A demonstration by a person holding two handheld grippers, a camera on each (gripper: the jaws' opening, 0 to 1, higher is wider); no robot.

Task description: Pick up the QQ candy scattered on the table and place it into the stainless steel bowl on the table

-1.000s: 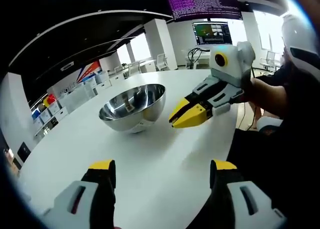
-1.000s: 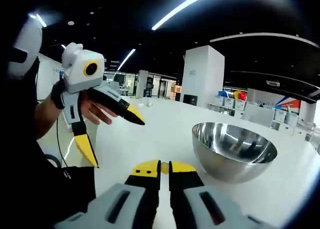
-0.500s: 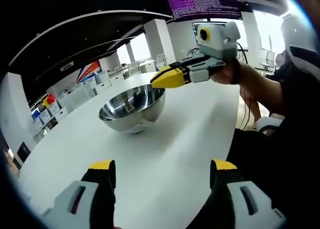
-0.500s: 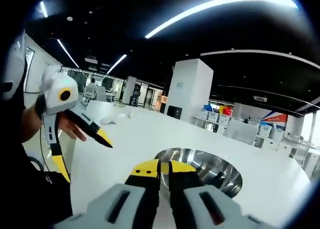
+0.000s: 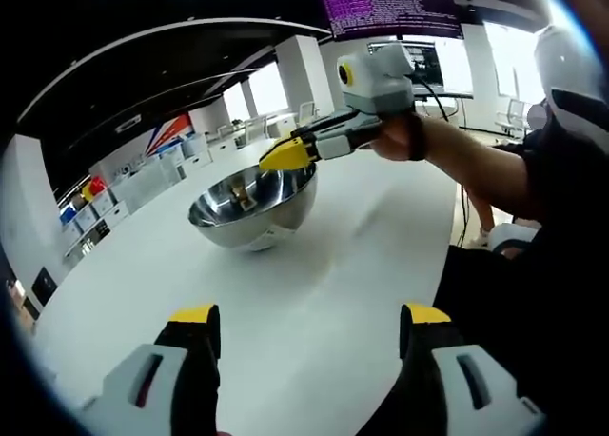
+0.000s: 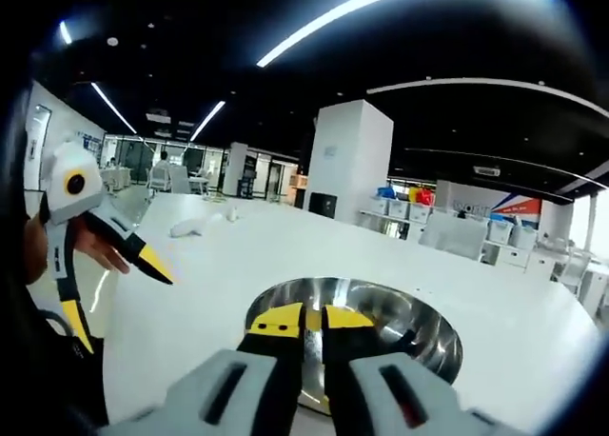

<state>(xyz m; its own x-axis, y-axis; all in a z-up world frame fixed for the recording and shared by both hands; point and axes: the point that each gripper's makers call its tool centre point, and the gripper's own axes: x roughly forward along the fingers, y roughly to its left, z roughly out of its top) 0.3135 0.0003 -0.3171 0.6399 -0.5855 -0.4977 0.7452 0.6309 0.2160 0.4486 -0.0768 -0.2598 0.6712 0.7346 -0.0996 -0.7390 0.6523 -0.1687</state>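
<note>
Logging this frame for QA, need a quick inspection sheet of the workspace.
Surface: white table, bare around the bowl.
Job's things: stainless steel bowl upright; a small piece inside it, likely candy.
Clutter: small white objects far across the table.
Grippers: right gripper over the bowl rim, jaws together, contents not discernible; left gripper open, low over the table.
Cables: dark cable by the table's edge.
Surroundings: open office, monitors, shelving.

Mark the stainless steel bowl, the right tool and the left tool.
stainless steel bowl point(image 5: 249, 228): left gripper view, on its outer wall.
right tool point(image 5: 283, 154): left gripper view, at its yellow tips over the bowl rim.
left tool point(image 6: 112, 298): right gripper view, midway between its spread yellow tips.
</note>
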